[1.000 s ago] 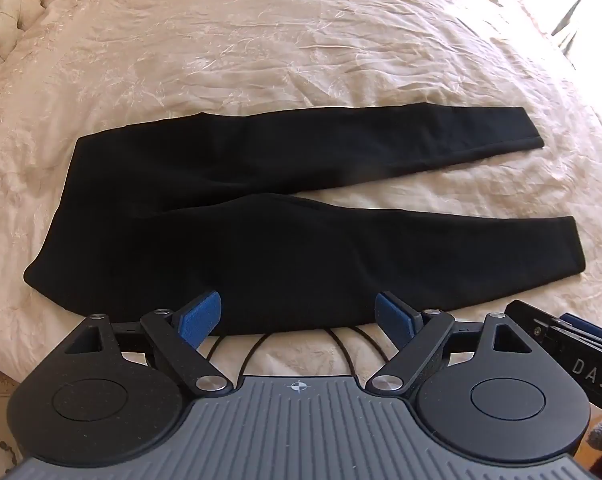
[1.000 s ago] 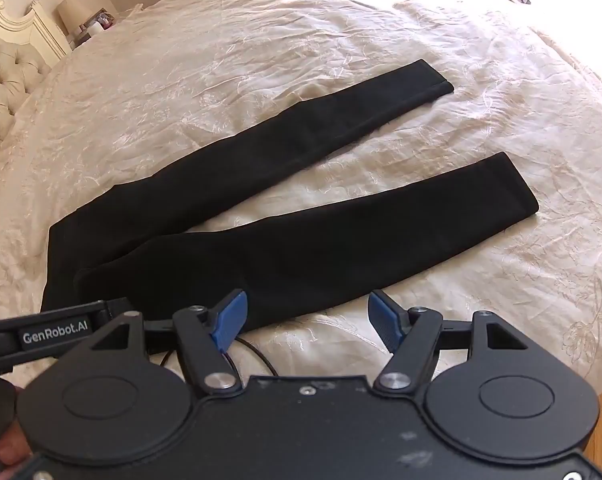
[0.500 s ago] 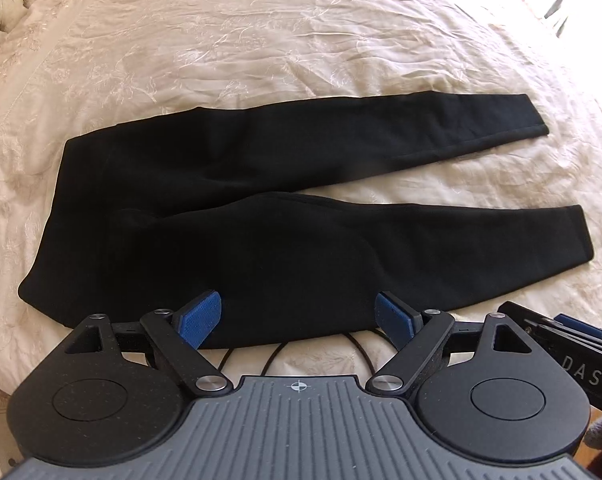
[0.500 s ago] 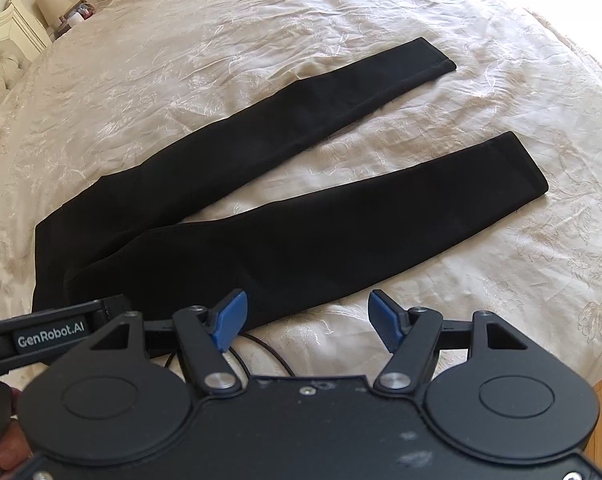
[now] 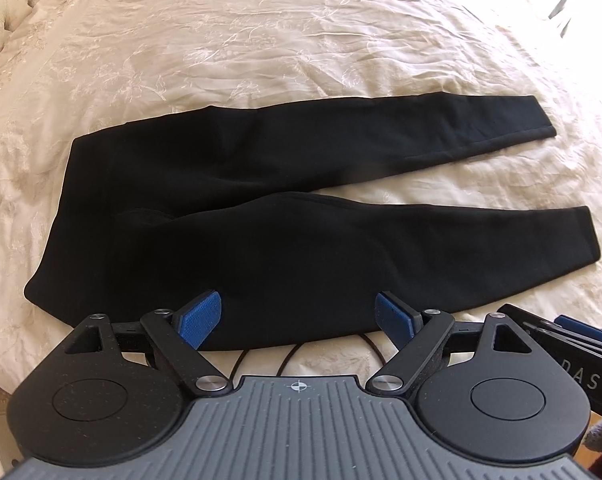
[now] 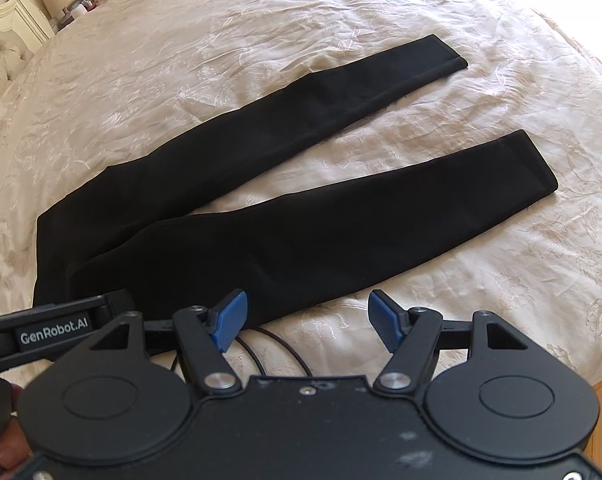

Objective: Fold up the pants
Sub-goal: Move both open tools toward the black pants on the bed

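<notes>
Nearest the cameras, the left gripper [image 5: 297,316] and right gripper [image 6: 304,316] hover wide apart, holding nothing, above the near edge of the black stretch-fabric pants [image 5: 229,216]. Beyond, the pants lie flat and unfolded, legs splayed, on the cream embroidered bedspread [image 5: 281,40]; every fold is yet to be made.

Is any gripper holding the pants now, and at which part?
Nothing is held. The left gripper and right gripper are both open, near the pants on the bed.
</notes>
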A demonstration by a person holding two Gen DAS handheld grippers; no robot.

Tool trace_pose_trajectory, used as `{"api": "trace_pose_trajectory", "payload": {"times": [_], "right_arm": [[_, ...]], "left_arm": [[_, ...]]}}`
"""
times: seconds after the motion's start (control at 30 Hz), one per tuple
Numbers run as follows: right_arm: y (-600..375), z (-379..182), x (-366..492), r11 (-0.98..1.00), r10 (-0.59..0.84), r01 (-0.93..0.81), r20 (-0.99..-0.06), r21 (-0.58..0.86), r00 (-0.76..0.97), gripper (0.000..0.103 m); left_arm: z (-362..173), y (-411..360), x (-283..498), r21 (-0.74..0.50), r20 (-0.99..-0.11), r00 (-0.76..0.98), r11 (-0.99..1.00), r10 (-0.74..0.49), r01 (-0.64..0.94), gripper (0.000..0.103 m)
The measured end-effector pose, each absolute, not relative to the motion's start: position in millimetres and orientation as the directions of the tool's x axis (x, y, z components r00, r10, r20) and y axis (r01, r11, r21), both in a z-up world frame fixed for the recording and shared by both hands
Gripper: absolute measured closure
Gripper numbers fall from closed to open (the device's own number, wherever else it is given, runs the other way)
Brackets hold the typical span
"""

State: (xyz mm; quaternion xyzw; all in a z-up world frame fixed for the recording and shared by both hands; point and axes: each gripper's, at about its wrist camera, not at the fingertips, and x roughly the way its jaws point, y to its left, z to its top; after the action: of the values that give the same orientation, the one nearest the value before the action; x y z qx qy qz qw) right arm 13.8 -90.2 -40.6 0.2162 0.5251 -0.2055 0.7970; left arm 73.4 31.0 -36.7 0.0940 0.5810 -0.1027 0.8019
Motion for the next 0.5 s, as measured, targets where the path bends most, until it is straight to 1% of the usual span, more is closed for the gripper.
{"api": "trace_pose_trajectory", "payload": {"times": [0.5], "right_arm": [[-118.7, -43.1, 27.2, 0.838, -0.063, 0.523, -0.925, 0.155, 0.375, 0.033]], "left_arm": [[-37.2, 9.1, 80.7, 0.056, -0.958, 0.288, 0.970, -0.014, 0.235, 0.019]]}}
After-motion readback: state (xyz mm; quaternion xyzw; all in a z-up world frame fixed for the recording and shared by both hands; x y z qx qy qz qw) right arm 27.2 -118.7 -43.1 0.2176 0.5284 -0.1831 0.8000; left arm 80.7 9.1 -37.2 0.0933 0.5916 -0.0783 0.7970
